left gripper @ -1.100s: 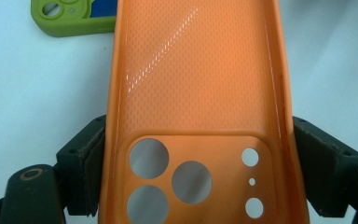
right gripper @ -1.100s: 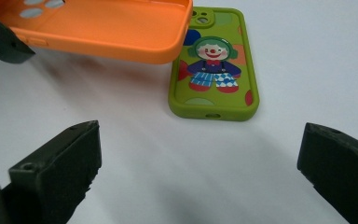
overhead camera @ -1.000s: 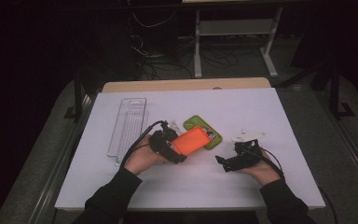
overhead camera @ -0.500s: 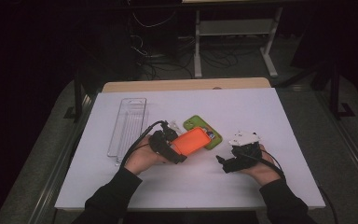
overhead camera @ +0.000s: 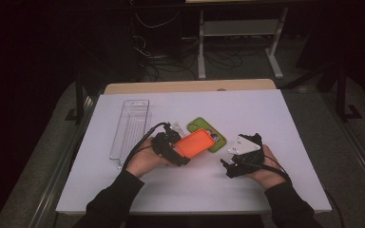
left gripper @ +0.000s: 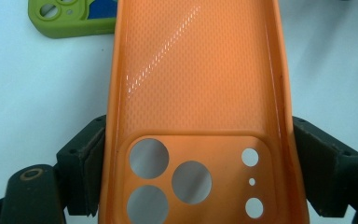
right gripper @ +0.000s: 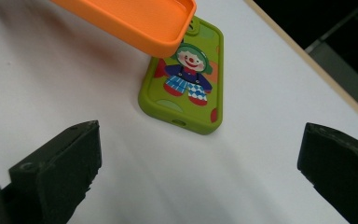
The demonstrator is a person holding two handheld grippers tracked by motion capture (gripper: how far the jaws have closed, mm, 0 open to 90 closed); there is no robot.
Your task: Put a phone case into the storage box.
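Observation:
An orange phone case (overhead camera: 196, 143) (left gripper: 196, 112) is held above the table, hollow side up, by my left gripper (overhead camera: 178, 151) (left gripper: 196, 177), whose pads press on both of its long edges at the camera-hole end. A green phone case (overhead camera: 210, 133) (right gripper: 186, 79) with a clown picture lies flat on the white table, partly under the orange case (right gripper: 135, 21). In the left gripper view the green case (left gripper: 70, 16) lies at the top left. My right gripper (overhead camera: 228, 166) (right gripper: 200, 172) hovers to the right of the cases, its jaws wide apart with nothing between them.
A clear plastic tray (overhead camera: 130, 126) lies on the white table (overhead camera: 275, 123) at the left. A small clear piece (overhead camera: 177, 127) lies by the left gripper's cable. The table's wooden far edge (overhead camera: 190, 86) borders dark floor with cables and a metal stand (overhead camera: 237, 28).
The right hand has shifted slightly and turned, so its grey top plate now shows lighter. The left gripper and the orange case have stayed in place.

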